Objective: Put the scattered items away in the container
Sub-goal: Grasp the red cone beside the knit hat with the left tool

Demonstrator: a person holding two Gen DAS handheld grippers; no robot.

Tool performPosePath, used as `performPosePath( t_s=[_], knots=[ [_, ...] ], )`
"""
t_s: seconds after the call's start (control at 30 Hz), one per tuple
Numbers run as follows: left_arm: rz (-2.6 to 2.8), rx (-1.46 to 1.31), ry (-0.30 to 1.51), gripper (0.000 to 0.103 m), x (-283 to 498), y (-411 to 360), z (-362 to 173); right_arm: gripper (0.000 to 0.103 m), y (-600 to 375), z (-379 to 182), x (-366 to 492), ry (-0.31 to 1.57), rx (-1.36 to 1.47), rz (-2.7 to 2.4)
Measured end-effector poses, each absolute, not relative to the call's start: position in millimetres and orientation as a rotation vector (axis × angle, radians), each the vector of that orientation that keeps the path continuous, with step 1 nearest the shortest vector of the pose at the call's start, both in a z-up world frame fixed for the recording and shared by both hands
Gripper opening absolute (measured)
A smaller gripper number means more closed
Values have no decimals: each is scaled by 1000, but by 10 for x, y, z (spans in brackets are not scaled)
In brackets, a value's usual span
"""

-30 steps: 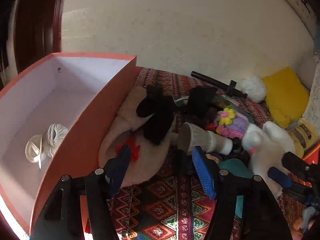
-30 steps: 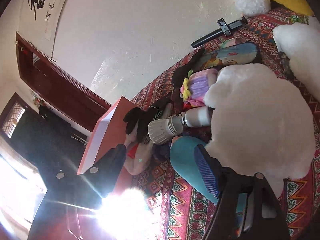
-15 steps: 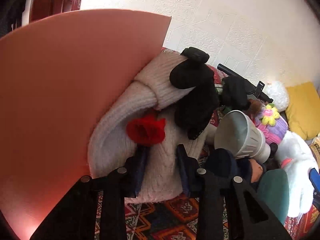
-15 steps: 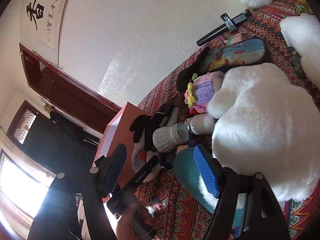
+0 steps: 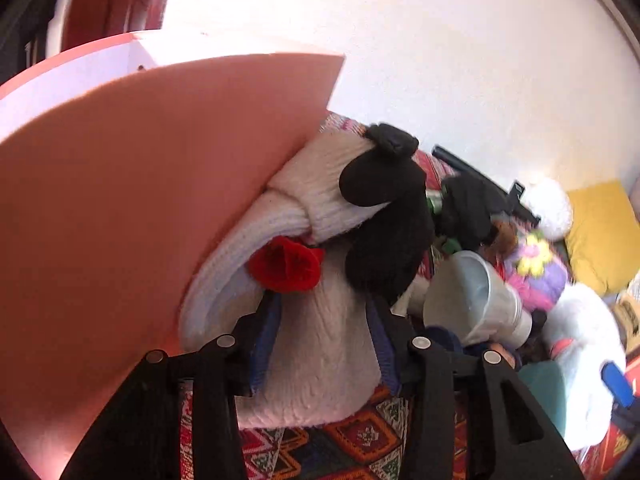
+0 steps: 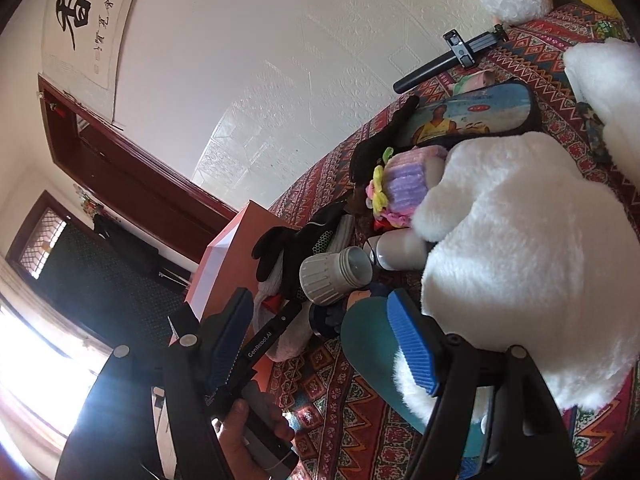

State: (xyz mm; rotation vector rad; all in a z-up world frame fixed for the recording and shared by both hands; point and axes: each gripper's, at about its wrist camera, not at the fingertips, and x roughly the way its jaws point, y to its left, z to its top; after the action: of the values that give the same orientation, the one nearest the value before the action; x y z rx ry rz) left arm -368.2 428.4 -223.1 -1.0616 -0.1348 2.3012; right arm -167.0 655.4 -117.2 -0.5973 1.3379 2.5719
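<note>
We see the left gripper (image 5: 320, 340) with jaws opening, its blue pads (image 5: 264, 344) on either side of the cream knit hat (image 5: 320, 344), still touching the fabric. The hat, with a red flower (image 5: 286, 264) and a black glove (image 5: 388, 232) draped over it, leans against the outer wall of the orange box (image 5: 120, 200) on the patterned cloth (image 5: 360, 452). Just right of it lies a white cup (image 5: 472, 304). Our right gripper (image 6: 320, 344) hangs wide open, gripping nothing, beside the white plush toy (image 6: 520, 260).
</note>
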Motion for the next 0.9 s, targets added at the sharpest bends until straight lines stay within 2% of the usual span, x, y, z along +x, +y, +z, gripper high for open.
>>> performPosePath(
  t_s=[0.2, 0.3, 0.47, 0.57, 0.6, 0.67, 0.7, 0.73, 0.9],
  knots=[
    [2433, -1105, -250, 42, -3533, 4106, -2256, 70, 6566, -1182, -1695, 1343, -595, 2570],
    [2524, -1065, -386, 48, -3408, 4021, -2294, 70, 6570, -1177, -1711, 1353, -588, 2572],
    [2609, -1079, -611, 49, -3490, 4024, -2262, 70, 6536, -1171, -1734, 1347, -608, 2588],
    [2657, -1128, -612, 51, -3582, 4106, -2305, 70, 6533, -1175, -1744, 1373, -611, 2605],
    [2658, -1159, -575, 48, -3625, 4157, -2368, 70, 6535, -1178, -1750, 1375, -613, 2607],
    [2604, -1219, -577, 34, -3686, 4166, -2509, 70, 6540, -1183, -1752, 1382, -612, 2609],
    [2584, -1206, -573, 23, -3672, 4142, -2492, 70, 6543, -1184, -1751, 1388, -610, 2611],
    [2536, -1209, -578, 19, -3661, 4120, -2481, 70, 6549, -1183, -1747, 1395, -607, 2613],
    [2423, -1156, -585, 10, -3464, 3916, -2337, 67, 6616, -1166, -1692, 1420, -568, 2610]
  ],
)
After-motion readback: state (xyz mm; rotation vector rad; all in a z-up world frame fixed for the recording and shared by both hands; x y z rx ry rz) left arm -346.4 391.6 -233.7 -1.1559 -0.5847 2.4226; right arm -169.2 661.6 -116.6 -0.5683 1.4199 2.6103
